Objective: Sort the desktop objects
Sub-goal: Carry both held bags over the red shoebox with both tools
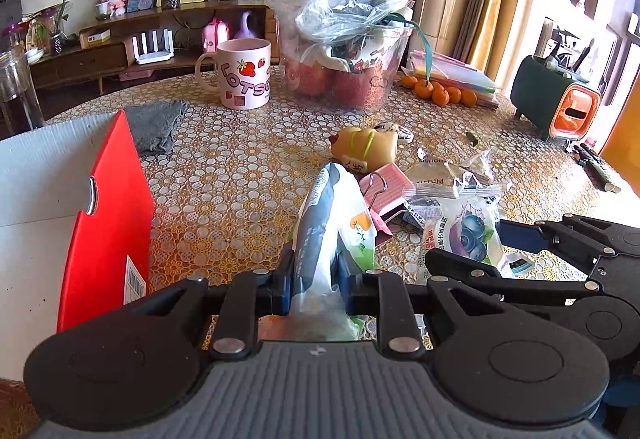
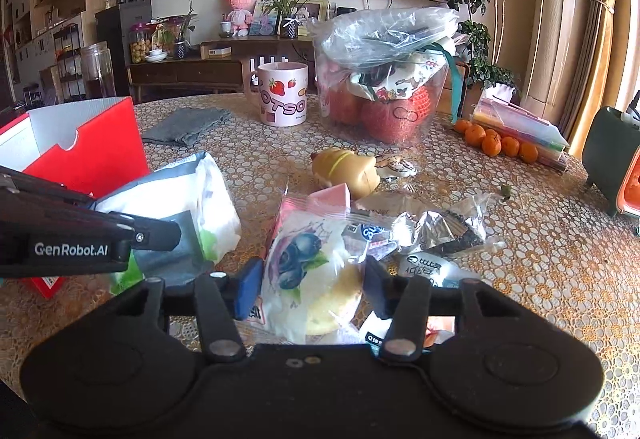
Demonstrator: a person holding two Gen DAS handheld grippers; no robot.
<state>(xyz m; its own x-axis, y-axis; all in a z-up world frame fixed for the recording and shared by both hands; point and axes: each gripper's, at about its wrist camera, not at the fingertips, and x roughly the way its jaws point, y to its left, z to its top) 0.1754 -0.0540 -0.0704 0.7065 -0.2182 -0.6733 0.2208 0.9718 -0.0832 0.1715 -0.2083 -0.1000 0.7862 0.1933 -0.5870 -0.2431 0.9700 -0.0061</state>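
My left gripper (image 1: 315,271) is shut on a grey, white and green snack packet (image 1: 332,223), held above the table; the packet also shows in the right wrist view (image 2: 180,199). My right gripper (image 2: 312,285) has its jaws around a blueberry pastry packet (image 2: 308,271), which also shows in the left wrist view (image 1: 468,231); the pads sit at its sides, and I cannot tell if they press it. A red box (image 1: 108,215) with a white inside stands open at the left and shows in the right wrist view (image 2: 88,147).
Loose wrappers (image 2: 432,227), a pink packet with a binder clip (image 1: 384,187) and a yellow squishy toy (image 1: 366,147) lie mid-table. Behind stand a pink mug (image 1: 244,79), a clear fruit tub (image 1: 344,71), tangerines (image 1: 440,93), a grey cloth (image 1: 154,125) and a green holder (image 1: 556,99).
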